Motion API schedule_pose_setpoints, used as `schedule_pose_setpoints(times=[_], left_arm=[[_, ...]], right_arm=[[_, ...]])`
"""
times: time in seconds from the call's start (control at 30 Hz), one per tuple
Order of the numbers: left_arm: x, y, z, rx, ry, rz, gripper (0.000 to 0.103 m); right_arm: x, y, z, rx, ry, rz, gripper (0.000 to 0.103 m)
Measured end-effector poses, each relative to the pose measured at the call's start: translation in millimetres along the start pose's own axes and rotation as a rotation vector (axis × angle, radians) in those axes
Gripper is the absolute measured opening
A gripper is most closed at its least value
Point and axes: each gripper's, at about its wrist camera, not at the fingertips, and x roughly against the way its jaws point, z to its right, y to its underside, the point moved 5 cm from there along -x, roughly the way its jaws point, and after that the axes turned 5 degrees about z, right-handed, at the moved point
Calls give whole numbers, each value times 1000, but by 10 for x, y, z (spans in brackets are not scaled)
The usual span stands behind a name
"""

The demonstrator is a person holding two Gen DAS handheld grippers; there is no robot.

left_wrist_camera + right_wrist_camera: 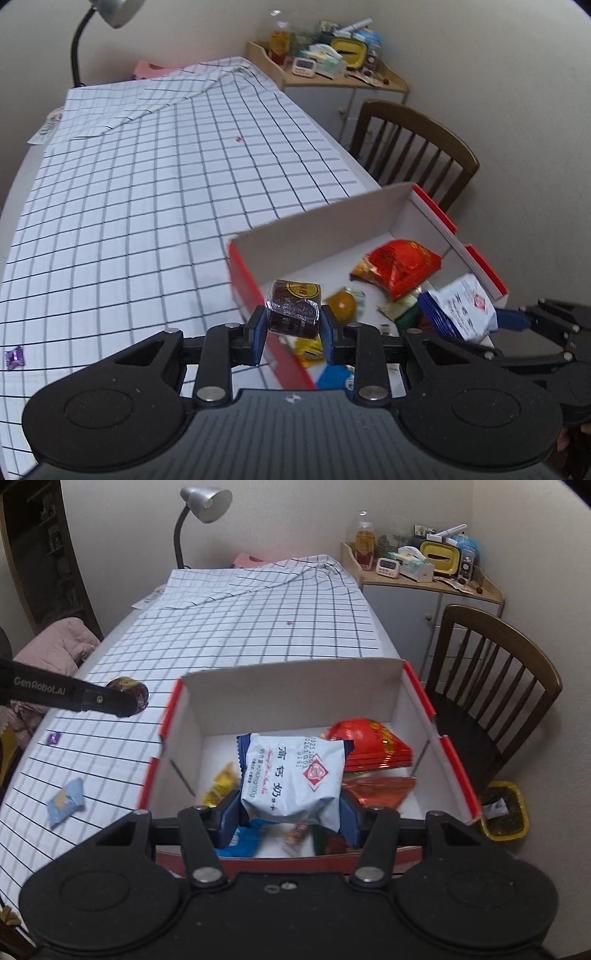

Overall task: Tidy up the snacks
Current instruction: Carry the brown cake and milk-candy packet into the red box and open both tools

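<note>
Left tool [293, 325] grips brown snack [293, 308]; right tool [290, 812] grips white packet [291, 779], hiding box [391, 686] contents.

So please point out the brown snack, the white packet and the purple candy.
brown snack [293, 308], left wrist view, wrapper front
white packet [291, 779], right wrist view, printed face
purple candy [14, 357], left wrist view, wrapper middle

Grey desk lamp [205, 502] stood at the far end of the checked tablecloth [147, 184], wooden chair [495, 686] beside the table, cluttered cabinet [424, 590] behind it — yellow tissue box [441, 557], white timer [388, 568], bottle [364, 541] on top, yellow bin [504, 816] on the floor.
</note>
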Motion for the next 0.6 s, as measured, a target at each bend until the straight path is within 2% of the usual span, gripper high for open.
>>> schedule_pose_setpoints(times=[0.2, 0.6], left_arm=[[-309, 146, 301, -18, 1, -57, 29], [-849, 230, 463, -15, -30, -155, 29]], right_arm=[[-170, -43, 223, 29, 7, -14, 53], [-549, -41, 527, 19, 21, -78, 53]])
